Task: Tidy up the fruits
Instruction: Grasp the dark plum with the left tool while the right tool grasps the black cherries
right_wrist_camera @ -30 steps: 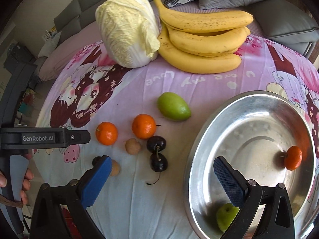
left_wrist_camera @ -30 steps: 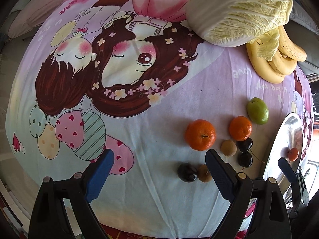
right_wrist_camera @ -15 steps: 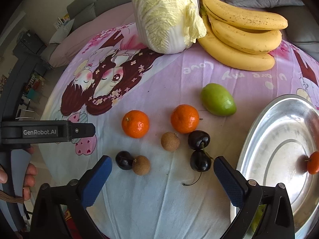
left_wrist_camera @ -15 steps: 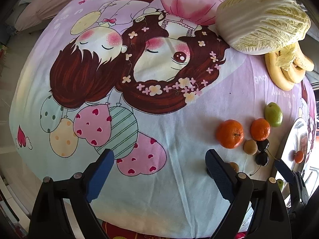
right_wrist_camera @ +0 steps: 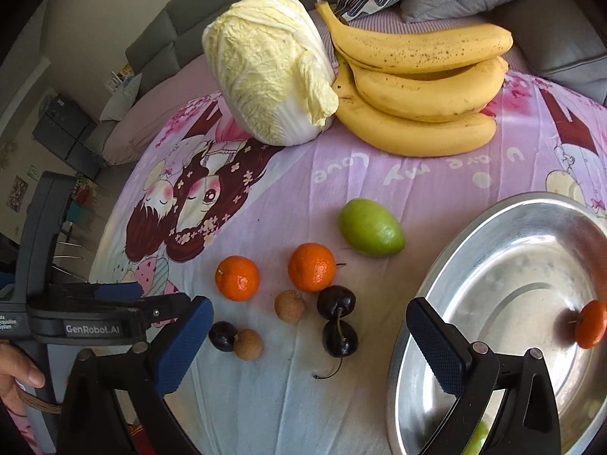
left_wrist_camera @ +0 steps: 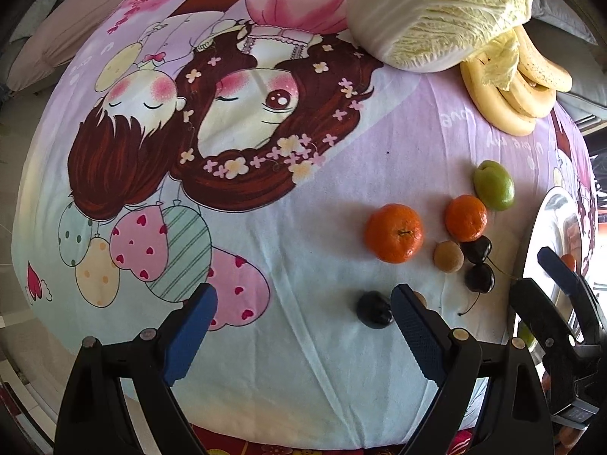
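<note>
Loose fruit lies on the cartoon-print cloth: two oranges (right_wrist_camera: 238, 278) (right_wrist_camera: 312, 272), a green fruit (right_wrist_camera: 370, 232), two longans (right_wrist_camera: 289, 305) (right_wrist_camera: 248, 344), a joined pair of dark cherries (right_wrist_camera: 337, 318) and a single cherry (right_wrist_camera: 223, 336). To the right, a steel bowl (right_wrist_camera: 531, 276) holds a small orange (right_wrist_camera: 590, 324) and a green fruit (right_wrist_camera: 476, 441). My left gripper (left_wrist_camera: 303, 322) points straight down, open and empty; the single cherry (left_wrist_camera: 373, 309) lies just left of its right finger. My right gripper (right_wrist_camera: 309, 341) is open and empty over the cloth, its right finger above the bowl's rim.
A napa cabbage (right_wrist_camera: 265, 76) and a bunch of bananas (right_wrist_camera: 417, 87) lie at the back of the cloth, with grey cushions behind them. A hand (right_wrist_camera: 17, 375) holds the left gripper's handle at the left edge. The cloth's left half is bare print.
Both grippers swung left half a second ago and have come back right. The left one is nearly where it began. The right one now sits left of its earlier place over the bowl.
</note>
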Demonstrator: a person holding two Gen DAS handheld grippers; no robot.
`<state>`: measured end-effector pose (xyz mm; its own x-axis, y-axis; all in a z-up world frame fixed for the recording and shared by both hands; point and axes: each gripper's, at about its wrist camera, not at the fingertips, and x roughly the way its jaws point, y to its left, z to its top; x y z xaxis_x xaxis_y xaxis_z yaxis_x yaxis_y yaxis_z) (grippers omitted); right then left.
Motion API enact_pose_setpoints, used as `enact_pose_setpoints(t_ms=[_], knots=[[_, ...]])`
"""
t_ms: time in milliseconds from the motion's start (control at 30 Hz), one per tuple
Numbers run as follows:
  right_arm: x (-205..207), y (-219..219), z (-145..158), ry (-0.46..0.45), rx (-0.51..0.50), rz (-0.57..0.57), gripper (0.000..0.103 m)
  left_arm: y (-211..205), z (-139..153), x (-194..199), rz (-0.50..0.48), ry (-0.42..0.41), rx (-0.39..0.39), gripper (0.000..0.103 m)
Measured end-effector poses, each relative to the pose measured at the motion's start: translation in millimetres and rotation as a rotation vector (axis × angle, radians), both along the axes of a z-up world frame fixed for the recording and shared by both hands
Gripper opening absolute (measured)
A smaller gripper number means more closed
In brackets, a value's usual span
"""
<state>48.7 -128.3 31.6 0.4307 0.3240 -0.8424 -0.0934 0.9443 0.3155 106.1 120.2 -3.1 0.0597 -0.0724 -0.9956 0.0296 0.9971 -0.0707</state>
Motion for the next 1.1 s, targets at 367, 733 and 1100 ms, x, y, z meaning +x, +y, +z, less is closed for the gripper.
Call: enact_pose_setpoints(t_ms=[367,733,1100], knots=[[-7,-5,-5,-0.015,0.002,0.021,0.102,-21,-18,-11,0.019,0.038,-0.024,0.091],[-17,-7,-2,-0.029,0.028,0.051,0.071,-59,-29,-6,0.015,0.076,-0.046,0.073],[-13,10,-23,0.038,-0.074,0.094,0.051,-78,-42,-7,0.005,0.094,-0.07,0.056]])
